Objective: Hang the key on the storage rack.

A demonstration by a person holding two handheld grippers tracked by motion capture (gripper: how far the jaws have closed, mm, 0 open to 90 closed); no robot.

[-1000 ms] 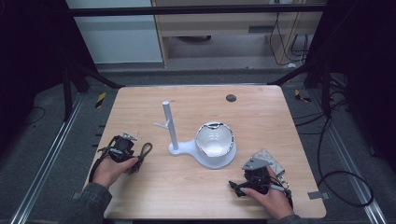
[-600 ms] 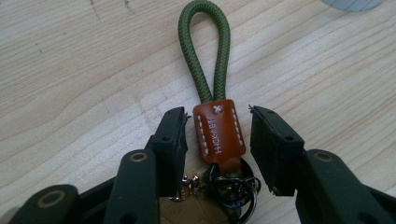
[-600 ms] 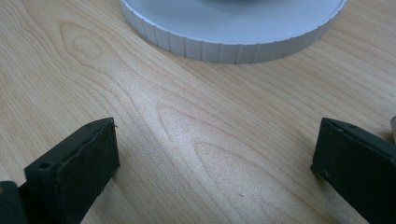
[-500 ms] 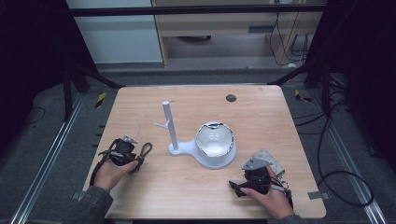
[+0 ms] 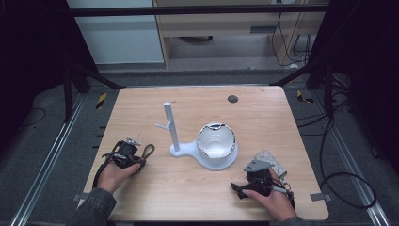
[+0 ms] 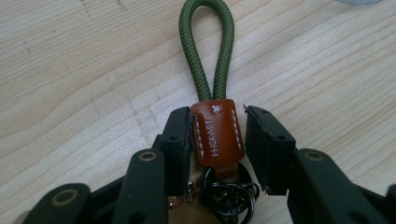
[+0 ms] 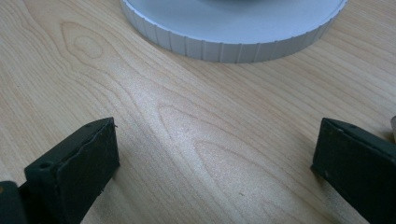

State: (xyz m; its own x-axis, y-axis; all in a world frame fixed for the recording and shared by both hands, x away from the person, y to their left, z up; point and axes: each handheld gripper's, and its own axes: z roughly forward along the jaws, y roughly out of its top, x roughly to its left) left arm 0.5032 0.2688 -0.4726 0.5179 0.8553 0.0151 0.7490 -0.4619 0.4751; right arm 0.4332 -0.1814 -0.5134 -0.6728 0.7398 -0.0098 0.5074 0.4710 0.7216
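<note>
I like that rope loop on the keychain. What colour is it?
The rope loop is olive green, joined to a brown leather tab. It shows best in the left gripper view.

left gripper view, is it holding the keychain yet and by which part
Not quite: the left gripper has just been closing around the keychain. One jaw touches the brown leather tab; a gap remains at the other. The right gripper holds nothing.

Black jaws, brass rivets, grey-green sleeve (image 5: 94,207)

Keyring hardware cut off at six o'clock

Below the brown leather tab (image 6: 217,133), the dark metal rings (image 6: 229,198) run off the edge; the left hand-held gripper (image 6: 217,140) hides part of them.
</note>
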